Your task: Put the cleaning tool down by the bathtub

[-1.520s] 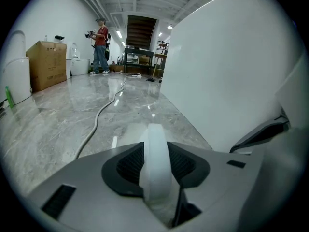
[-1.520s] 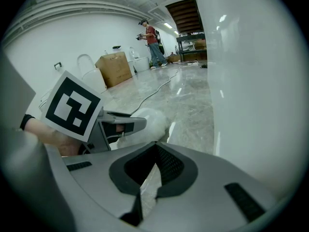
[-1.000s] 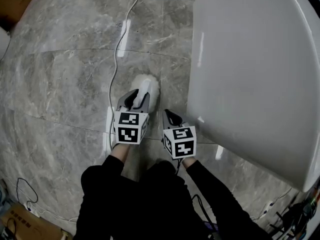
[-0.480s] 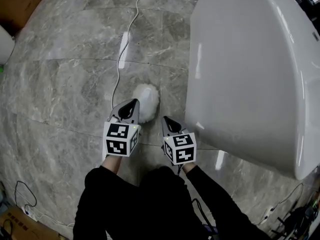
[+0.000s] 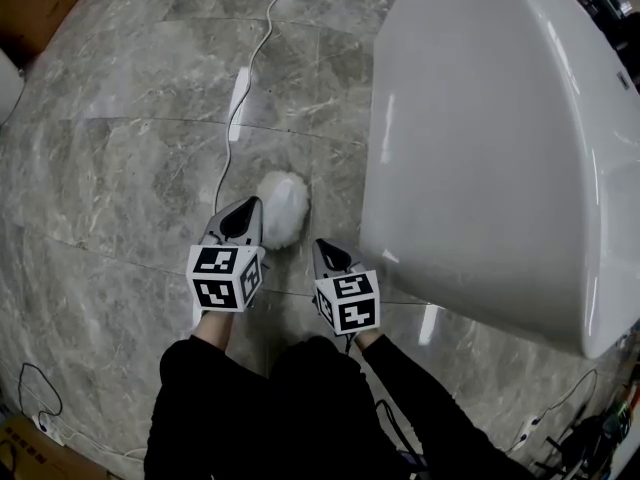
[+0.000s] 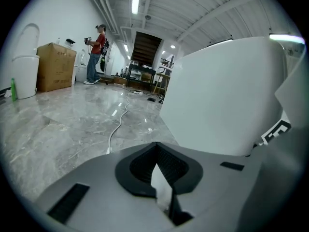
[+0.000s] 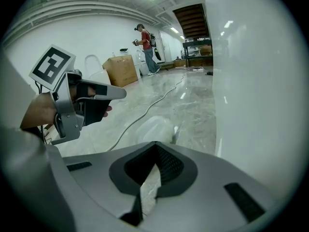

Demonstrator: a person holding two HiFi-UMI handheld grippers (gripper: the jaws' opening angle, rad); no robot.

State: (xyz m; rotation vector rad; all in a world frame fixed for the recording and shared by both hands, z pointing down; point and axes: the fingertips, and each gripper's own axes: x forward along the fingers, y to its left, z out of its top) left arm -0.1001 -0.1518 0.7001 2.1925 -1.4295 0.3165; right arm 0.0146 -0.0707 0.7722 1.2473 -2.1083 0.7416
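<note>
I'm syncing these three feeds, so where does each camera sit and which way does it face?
Head view: on the person's head, looking steeply down at the marble floor, cleaning tool and bathtub; black sleeves, left gripper and right gripper show.
Left gripper view: on the left gripper, looking low across the floor past the bathtub; its shut jaws show.
Right gripper view: on the right gripper, facing the cleaning tool; its shut jaws and the left hand show.
Shared: both gripper views catch the distant person and cardboard box.
</note>
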